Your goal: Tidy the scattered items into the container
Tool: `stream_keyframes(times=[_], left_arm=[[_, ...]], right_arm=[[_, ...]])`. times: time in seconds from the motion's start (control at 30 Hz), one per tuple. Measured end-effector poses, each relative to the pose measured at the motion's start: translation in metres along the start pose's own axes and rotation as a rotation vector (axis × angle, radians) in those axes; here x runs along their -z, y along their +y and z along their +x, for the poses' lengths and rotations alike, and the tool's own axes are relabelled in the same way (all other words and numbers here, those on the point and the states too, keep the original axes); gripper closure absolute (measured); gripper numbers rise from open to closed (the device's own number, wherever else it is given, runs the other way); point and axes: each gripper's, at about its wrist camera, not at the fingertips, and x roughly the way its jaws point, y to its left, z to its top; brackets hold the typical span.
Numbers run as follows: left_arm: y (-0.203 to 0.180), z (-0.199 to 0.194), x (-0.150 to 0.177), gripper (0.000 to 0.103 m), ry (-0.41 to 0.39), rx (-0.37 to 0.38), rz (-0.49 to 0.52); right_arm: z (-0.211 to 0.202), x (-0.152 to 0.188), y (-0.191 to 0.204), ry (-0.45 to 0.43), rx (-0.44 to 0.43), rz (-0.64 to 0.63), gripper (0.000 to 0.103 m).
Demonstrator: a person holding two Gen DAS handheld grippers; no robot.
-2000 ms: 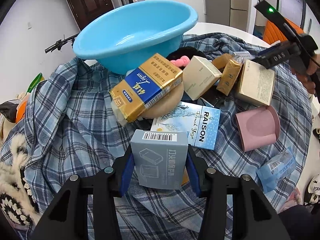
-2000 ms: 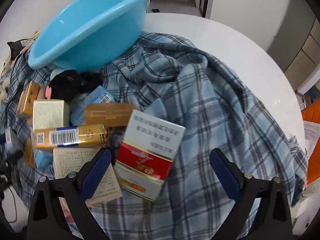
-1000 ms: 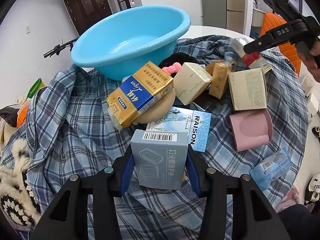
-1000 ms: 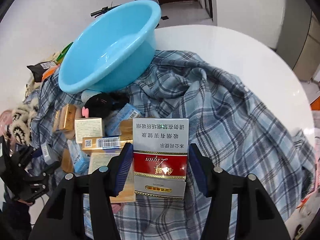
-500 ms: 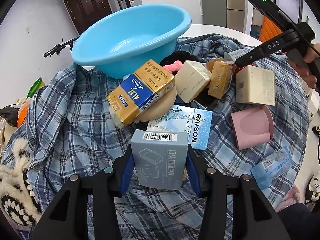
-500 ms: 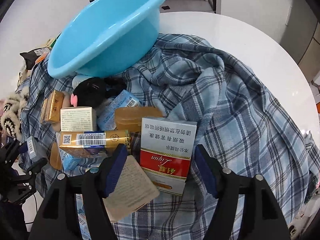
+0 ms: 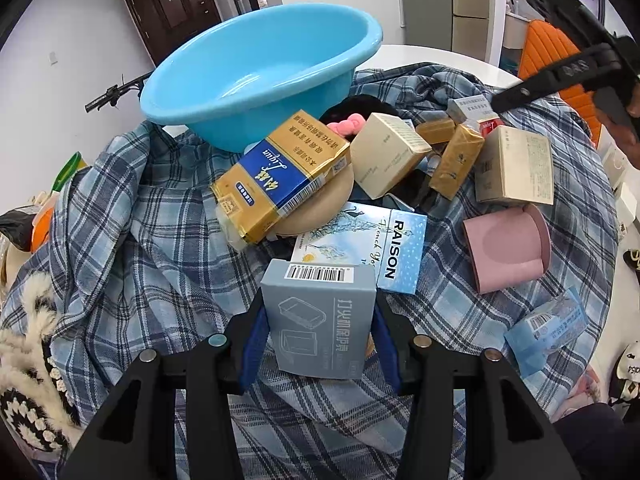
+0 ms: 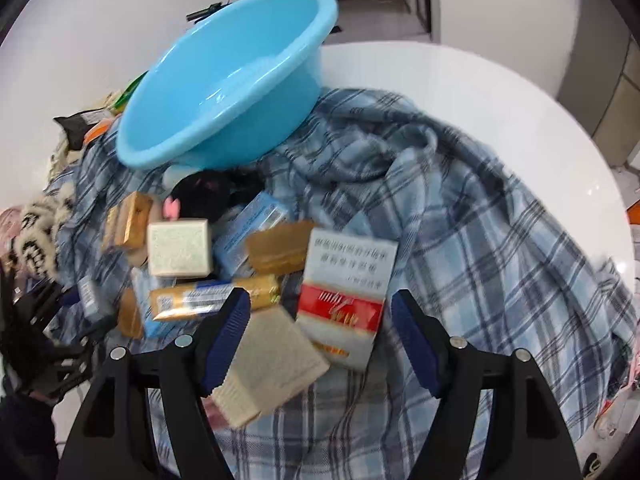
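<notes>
A: The print on the red-and-white pack (image 8: 347, 295) between the right jaws is smeared by blur, unreadable.

B: And the beige box (image 8: 267, 364) at the left jaw is blurred, partly hidden behind it.

Ahead of the left gripper (image 7: 320, 344), one basin (image 7: 256, 76) is standing and one cloth (image 7: 132, 240) is lying. Two cream boxes (image 7: 386, 154) (image 7: 516, 166) and two gold packs (image 7: 456, 162) (image 7: 434, 130) are showing. One carton (image 7: 280, 176), one RAISON box (image 7: 372, 244) and one plush (image 7: 360, 106) are lying ahead. One cup (image 7: 508, 248) and one packet (image 7: 548, 328) are lying rightward, and one grey box (image 7: 320, 320) is sitting between its jaws.
</notes>
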Motion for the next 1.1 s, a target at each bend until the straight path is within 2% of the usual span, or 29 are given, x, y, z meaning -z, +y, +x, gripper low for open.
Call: stream_keyframes(times=[0.23, 0.37, 0.43, 0.5, 0.57, 0.6, 0.63, 0.67, 0.77, 0.83, 1.0, 1.03, 1.1], left_arm=[[-0.002, 0.000, 0.000, 0.053, -0.013, -0.022, 0.003], [-0.002, -0.004, -0.002, 0.053, -0.023, -0.021, 0.015], [-0.002, -0.005, -0.004, 0.053, -0.030, -0.022, 0.014], [-0.002, -0.005, -0.004, 0.053, -0.036, -0.024, 0.015], [-0.002, -0.005, -0.004, 0.053, -0.041, -0.025, 0.017], [-0.001, -0.005, -0.003, 0.053, -0.043, -0.023, 0.018], [-0.001, -0.006, -0.002, 0.053, -0.045, -0.022, 0.018], [-0.001, -0.006, -0.002, 0.053, -0.046, -0.020, 0.019], [0.000, -0.007, -0.001, 0.054, -0.046, -0.016, 0.018], [-0.001, -0.008, -0.001, 0.054, -0.045, -0.017, 0.019], [-0.001, -0.012, 0.001, 0.054, -0.048, -0.019, 0.022], [0.000, -0.013, 0.001, 0.054, -0.050, -0.020, 0.023], [0.000, -0.015, 0.002, 0.054, -0.050, -0.023, 0.029]], right_arm=[[0.030, -0.002, -0.008, 0.059, 0.022, 0.072, 0.031], [0.041, -0.007, -0.007, 0.066, 0.061, 0.059, 0.031], [0.047, -0.008, 0.001, 0.075, 0.111, 0.013, 0.035], [0.046, -0.007, 0.005, 0.061, 0.131, -0.008, 0.046], [0.039, -0.007, 0.008, 0.038, 0.151, -0.028, 0.047], [0.033, -0.006, 0.011, 0.014, 0.167, -0.046, 0.078], [0.027, -0.006, 0.012, -0.007, 0.180, -0.057, 0.091], [0.021, -0.006, 0.012, -0.018, 0.169, -0.051, 0.097], [0.005, -0.008, 0.011, -0.043, 0.104, -0.043, 0.100], [0.004, -0.013, 0.013, -0.038, 0.111, -0.069, 0.100], [0.037, -0.013, 0.022, 0.061, 0.154, -0.094, 0.095], [0.039, -0.012, 0.023, 0.058, 0.155, -0.092, 0.093], [0.037, -0.012, 0.022, 0.038, 0.112, -0.061, 0.071]])
